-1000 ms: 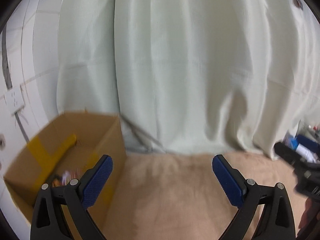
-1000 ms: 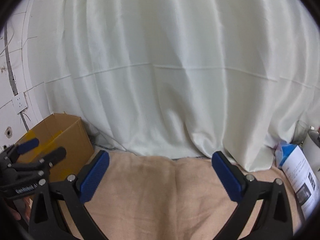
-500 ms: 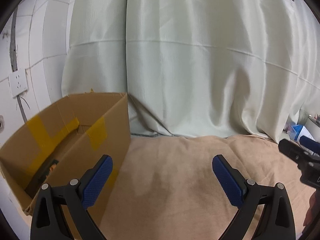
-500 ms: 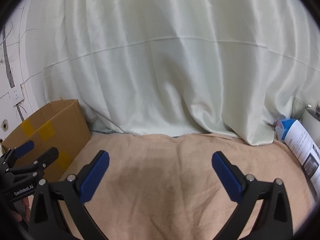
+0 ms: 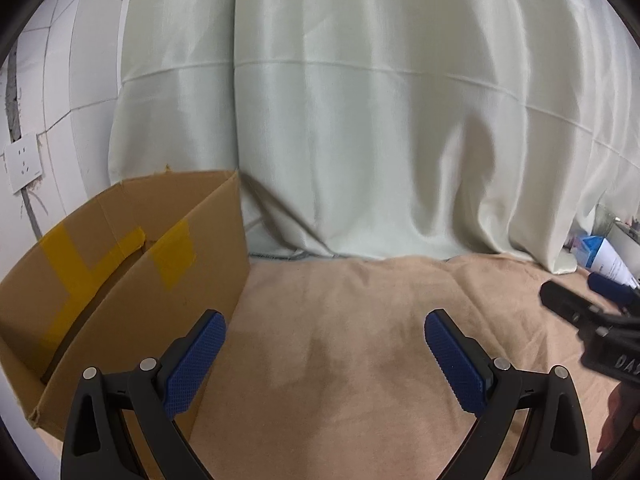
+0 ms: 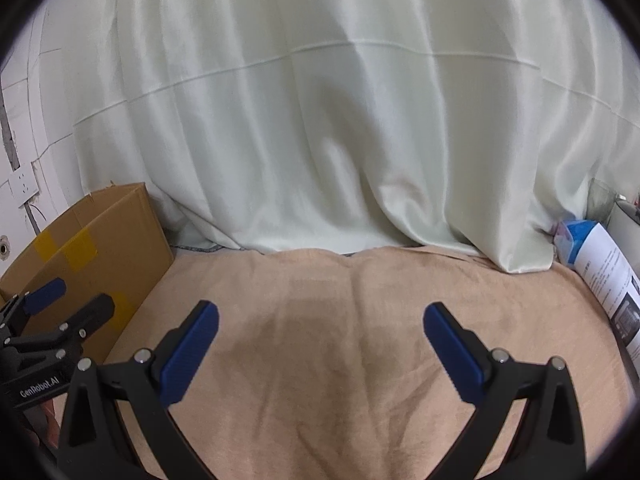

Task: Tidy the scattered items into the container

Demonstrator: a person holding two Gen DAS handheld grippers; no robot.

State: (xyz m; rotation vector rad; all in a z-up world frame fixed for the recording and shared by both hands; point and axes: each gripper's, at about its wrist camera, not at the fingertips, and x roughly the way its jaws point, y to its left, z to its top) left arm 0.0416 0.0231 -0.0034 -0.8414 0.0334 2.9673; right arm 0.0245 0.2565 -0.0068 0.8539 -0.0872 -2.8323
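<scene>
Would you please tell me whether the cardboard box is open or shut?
Open: the cardboard box stands upright with no flaps covering its top; its taped inner wall shows.

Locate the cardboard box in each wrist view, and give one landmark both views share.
Left wrist: the cardboard box fills the lower left, open top toward the camera, just beyond the left gripper.
Right wrist: the box sits at the left edge, behind the other gripper's fingers.
Shared landmark: the white wall socket above the box.
</scene>
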